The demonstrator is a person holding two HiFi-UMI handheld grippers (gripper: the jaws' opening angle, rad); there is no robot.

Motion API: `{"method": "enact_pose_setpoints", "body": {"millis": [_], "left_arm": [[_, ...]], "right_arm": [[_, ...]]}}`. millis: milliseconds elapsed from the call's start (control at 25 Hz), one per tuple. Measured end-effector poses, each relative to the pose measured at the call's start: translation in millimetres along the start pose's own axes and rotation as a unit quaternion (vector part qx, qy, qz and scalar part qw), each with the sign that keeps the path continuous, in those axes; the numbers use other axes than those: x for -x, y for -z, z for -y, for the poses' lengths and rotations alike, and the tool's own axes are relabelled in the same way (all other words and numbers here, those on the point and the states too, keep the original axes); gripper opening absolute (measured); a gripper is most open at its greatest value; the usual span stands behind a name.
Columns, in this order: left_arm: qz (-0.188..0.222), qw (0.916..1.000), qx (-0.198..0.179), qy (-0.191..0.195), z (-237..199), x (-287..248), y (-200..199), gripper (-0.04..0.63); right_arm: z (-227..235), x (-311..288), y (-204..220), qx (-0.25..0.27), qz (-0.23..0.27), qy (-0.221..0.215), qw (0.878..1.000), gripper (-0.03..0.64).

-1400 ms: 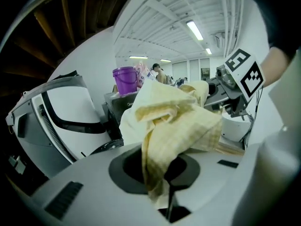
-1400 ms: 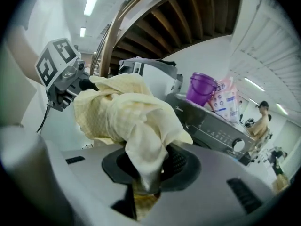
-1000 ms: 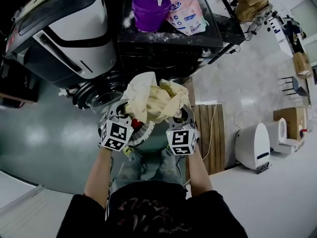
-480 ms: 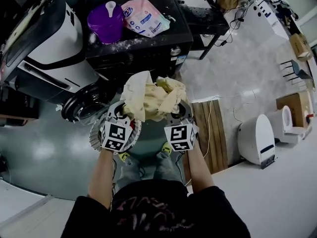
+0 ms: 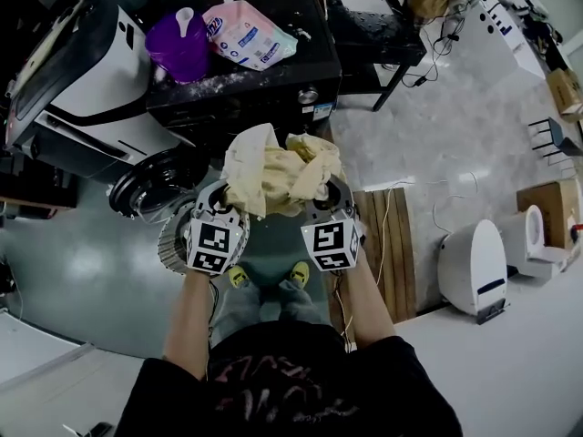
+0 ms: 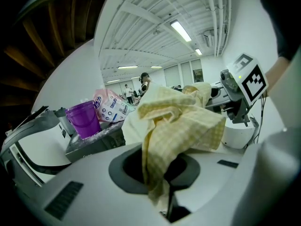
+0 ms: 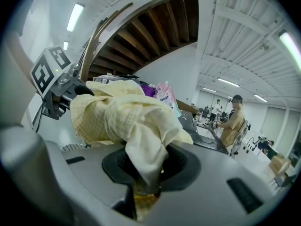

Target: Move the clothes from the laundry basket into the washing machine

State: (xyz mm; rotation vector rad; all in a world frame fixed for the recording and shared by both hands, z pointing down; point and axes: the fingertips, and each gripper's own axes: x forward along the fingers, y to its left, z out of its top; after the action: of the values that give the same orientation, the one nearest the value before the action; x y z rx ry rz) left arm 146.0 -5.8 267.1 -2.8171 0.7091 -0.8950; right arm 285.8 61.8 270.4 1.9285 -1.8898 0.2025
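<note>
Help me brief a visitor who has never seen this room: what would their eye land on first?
A bunched pale yellow checked garment, held up mid-frame with the left claw and right claw both shut on it. Behind it, on a dark appliance, stand a purple bucket and a pink-and-white detergent pouch.

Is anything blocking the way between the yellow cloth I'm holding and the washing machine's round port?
Nothing visible does. The pale yellow checked cloth hangs close beside the white washing machine's round dark port, with only bare floor between them. Whether the door is open is unclear.
</note>
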Motion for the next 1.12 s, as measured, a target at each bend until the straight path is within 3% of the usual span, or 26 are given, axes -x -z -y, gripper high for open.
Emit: {"method": "enact_pose_setpoints", "body": {"millis": [440,1120], "left_arm": [[0.013,0.9998,0.016,-0.006,-20,-2,4,0.054],[0.024,0.9990,0.025,0.027,-63,-23,44,0.054]], "right_arm": [[-8,-18,-12,0.003,0.001,-0.005,1.000,0.097],[-37,-76,-12,0.006,-0.024,0.012,1.000,0.097]]}}
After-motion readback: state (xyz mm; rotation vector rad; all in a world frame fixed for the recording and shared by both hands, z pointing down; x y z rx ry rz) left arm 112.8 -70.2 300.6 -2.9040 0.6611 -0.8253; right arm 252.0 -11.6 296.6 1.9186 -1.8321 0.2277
